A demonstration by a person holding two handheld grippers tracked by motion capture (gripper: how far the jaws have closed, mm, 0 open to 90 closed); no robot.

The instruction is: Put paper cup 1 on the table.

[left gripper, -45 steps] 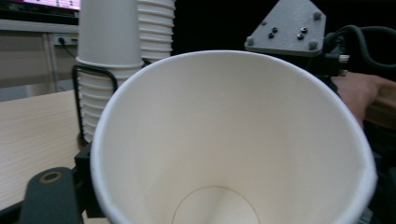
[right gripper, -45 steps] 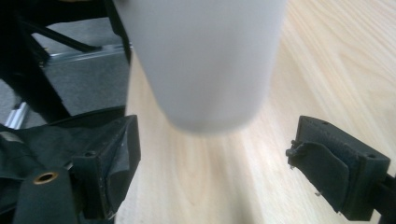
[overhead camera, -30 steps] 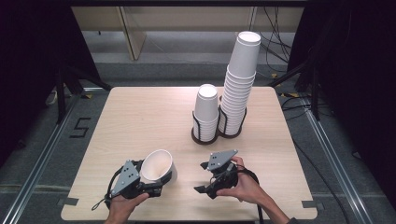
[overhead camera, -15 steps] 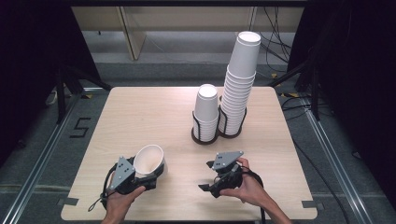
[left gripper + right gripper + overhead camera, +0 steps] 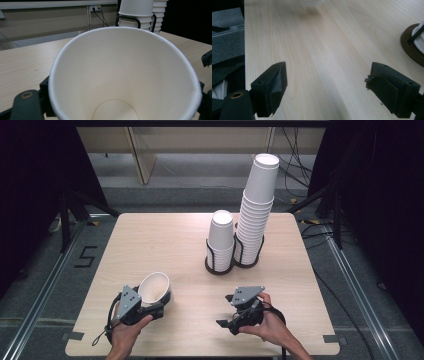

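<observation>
**Left gripper pinches a paper cup; right gripper spread, empty**

High view: left gripper (image 5: 150, 307), near the table (image 5: 150, 240) front edge, clamps a white paper cup (image 5: 155, 289), mouth tilted up & away from the person. Right gripper (image 5: 227, 322), well apart to the right, rests low w/ nothing in it. Two cup stacks (image 5: 250, 215) stand in a black holder (image 5: 220, 266) farther back.

Left gripper view: cup's open mouth (image 5: 125, 75) faces the camera, jaws at both sides.

Right gripper view: jaws wide apart over bare wood; holder base (image 5: 412, 42) at right.
</observation>
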